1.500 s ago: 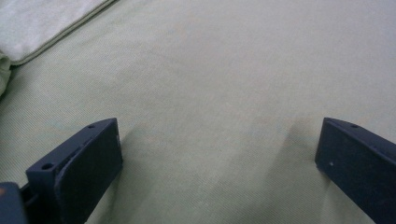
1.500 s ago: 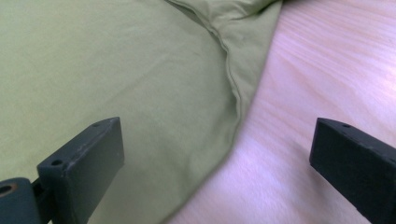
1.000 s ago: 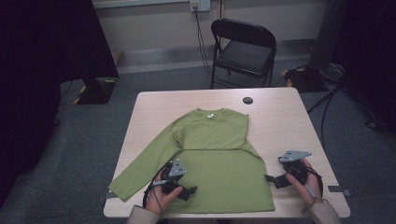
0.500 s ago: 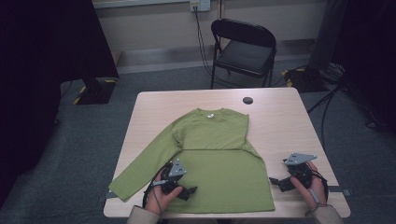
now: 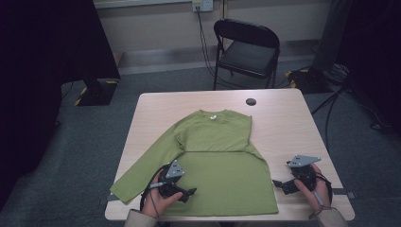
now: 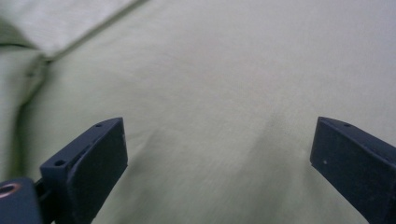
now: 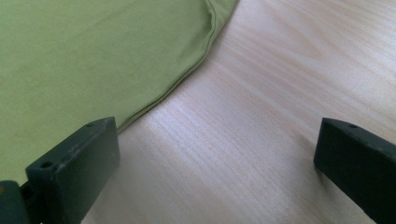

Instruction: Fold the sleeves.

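A green long-sleeved shirt (image 5: 222, 161) lies flat on the light wooden table (image 5: 283, 123), neck toward the far side. One sleeve stretches toward the near left corner. My left gripper (image 5: 188, 193) rests on the shirt's lower left part, open, with green cloth (image 6: 210, 70) between its wide-apart jaws (image 6: 217, 140). My right gripper (image 5: 280, 185) sits on bare wood just right of the shirt's near right corner, also open. In the right gripper view (image 7: 217, 140) the shirt's edge (image 7: 93, 46) runs beside its left jaw, with the tabletop (image 7: 280, 93) under the gap.
A small black round object (image 5: 251, 101) lies near the table's far edge. A black folding chair (image 5: 247, 52) stands behind the table. Cables trail on the floor at the right. A dark curtain hangs at the left.
My right gripper has shifted slightly to the right and toward the near edge, away from the shirt's side. The left gripper and the shirt have stayed still.
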A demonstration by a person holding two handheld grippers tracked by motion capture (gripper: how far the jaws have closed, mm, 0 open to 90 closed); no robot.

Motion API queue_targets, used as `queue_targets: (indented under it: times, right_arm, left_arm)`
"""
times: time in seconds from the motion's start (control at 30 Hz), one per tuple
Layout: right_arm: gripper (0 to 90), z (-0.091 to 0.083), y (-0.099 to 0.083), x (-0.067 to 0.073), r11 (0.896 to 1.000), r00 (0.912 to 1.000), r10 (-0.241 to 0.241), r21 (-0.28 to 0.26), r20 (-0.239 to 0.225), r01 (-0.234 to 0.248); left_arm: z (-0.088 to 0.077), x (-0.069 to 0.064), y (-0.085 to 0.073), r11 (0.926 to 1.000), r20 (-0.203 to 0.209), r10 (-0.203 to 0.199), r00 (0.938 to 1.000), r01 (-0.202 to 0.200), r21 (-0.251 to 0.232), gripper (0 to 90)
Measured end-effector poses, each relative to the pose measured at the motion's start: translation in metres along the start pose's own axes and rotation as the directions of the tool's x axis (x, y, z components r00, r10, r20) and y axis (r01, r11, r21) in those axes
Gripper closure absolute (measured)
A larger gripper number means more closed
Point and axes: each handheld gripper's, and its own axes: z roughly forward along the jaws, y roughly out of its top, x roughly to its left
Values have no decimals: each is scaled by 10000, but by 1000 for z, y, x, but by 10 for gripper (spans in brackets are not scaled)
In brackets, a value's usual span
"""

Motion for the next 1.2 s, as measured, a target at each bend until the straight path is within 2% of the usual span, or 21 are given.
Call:
queue_targets:
  times: [0.03,0.1,0.17,0.23,0.3,0.53,0.67,0.8,1.0,1.13,1.2]
  right_arm:
    - [0,0,0,0,10000,10000,1,0,0,-1]
    - [0,0,0,0,10000,10000,1,1,1,-1]
    - [0,0,0,0,10000,10000,1,0,0,-1]
    - [0,0,0,0,10000,10000,2,-2,0,-2]
    - [0,0,0,0,10000,10000,-1,-3,0,1]
    - [0,0,0,0,10000,10000,1,-1,-2,-1]
    - [0,0,0,0,10000,10000,0,-2,-2,0]
    - [0,0,0,0,10000,10000,1,-2,-2,-1]
    - [0,0,0,0,10000,10000,1,-2,0,-1]
    - [0,0,0,0,10000,10000,1,-3,-1,-1]
    - [0,0,0,0,10000,10000,1,-4,-2,-1]
  left_arm:
    - [-4,2,-1,10000,-43,-11,10000,11,46,24]
    - [-11,7,-5,9999,-375,-105,9992,103,-32,31]
    - [-19,14,-11,9990,-401,-433,9983,428,-137,35]
    - [-25,19,-15,9984,-443,-564,9974,562,-60,41]
    - [-31,24,-20,9981,-595,-613,9963,612,-43,72]
    - [-47,38,-38,9957,-883,-927,9918,927,-32,50]
    - [-56,46,-46,9944,-1193,-1059,9872,1058,-70,57]
    - [-67,53,-55,9920,-1407,-1258,9820,1258,-90,63]
    - [-83,62,-71,9872,-1822,-1585,9704,1595,-91,84]
    - [-94,70,-81,9819,-2096,-1863,9599,1895,-50,100]
    - [-96,72,-83,9817,-2170,-1867,9581,1906,-34,104]
